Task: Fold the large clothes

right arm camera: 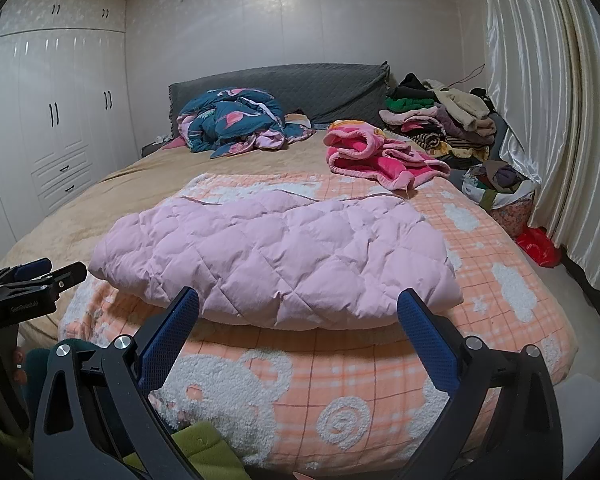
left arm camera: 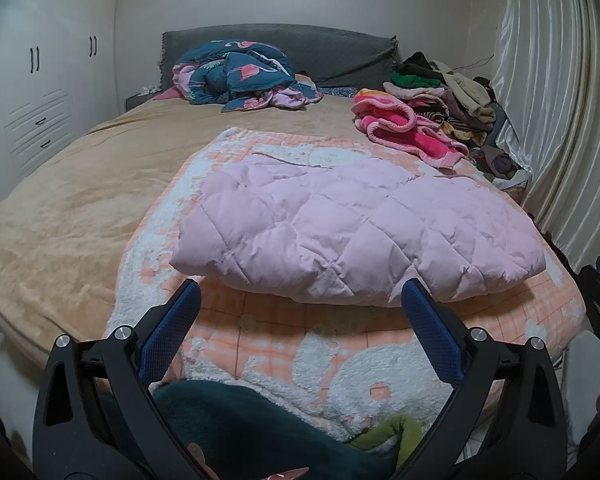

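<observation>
Blue-padded fingers of the left gripper point(left arm camera: 300, 300) and the right gripper point(right arm camera: 299, 307) stand spread wide and empty at the near edge of the bed, both aimed at the same bundle, a stance suited to taking its two near corners at once. Just beyond them lies the pink quilted coat point(left arm camera: 352, 224), apparently already folded into a flat rectangle, though hidden layers cannot be confirmed. It rests on the orange plaid blanket point(right arm camera: 380, 380), which gives a level working surface over the tan bedsheet point(left arm camera: 80, 200). Farther right, a bright pink fleece garment point(right arm camera: 376, 156) lies loose. At the far right sits a stack of clothes point(right arm camera: 440, 124), probably finished work kept clear of the folding area. A teal flamingo-print duvet point(left arm camera: 240, 72) is heaped against the grey headboard point(right arm camera: 320, 84).
</observation>
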